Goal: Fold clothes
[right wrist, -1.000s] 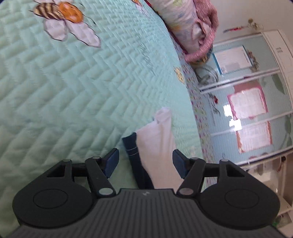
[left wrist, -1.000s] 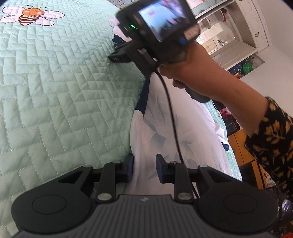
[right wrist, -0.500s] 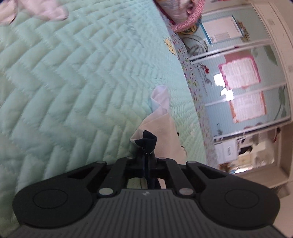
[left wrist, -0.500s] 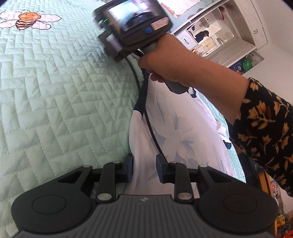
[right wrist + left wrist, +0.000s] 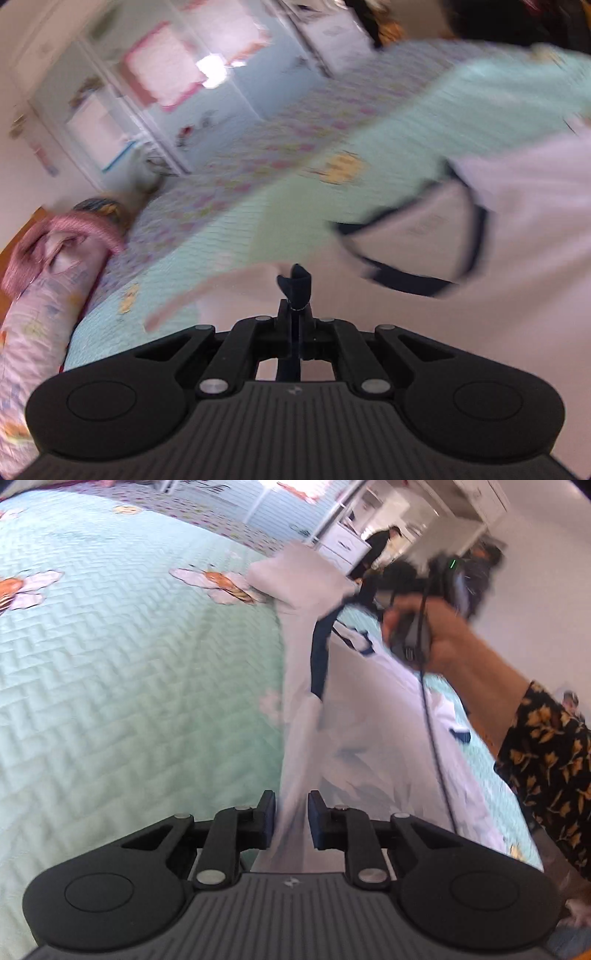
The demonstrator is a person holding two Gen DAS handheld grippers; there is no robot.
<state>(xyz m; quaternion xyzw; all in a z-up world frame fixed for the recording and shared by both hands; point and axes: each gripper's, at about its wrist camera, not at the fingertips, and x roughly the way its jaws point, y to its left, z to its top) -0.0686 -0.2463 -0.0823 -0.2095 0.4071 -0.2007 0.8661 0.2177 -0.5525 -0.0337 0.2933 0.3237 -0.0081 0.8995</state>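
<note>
A white shirt [image 5: 373, 738] with navy trim and a pale leaf print lies on the mint quilted bedspread [image 5: 129, 686]. My left gripper [image 5: 291, 818] holds the shirt's near edge between its blue pads, the jaws a little apart around the cloth. My right gripper [image 5: 295, 317] is shut on the navy trim [image 5: 295, 284] of the shirt and has it lifted; the white cloth [image 5: 509, 236] hangs blurred to its right. In the left wrist view the right gripper [image 5: 439, 587] and the hand holding it are at the upper right, with the raised sleeve [image 5: 299, 579].
Bee-and-flower patches [image 5: 218, 585] dot the bedspread. A pink and floral rolled bedding bundle [image 5: 44, 266] lies at the bed's far left. Mirrored wardrobe doors [image 5: 155, 74] and white cabinets [image 5: 347, 542] stand beyond the bed.
My right gripper closed on the shirt's navy trim, then lifted and swung it up and across. My left gripper kept its hold on the near edge.
</note>
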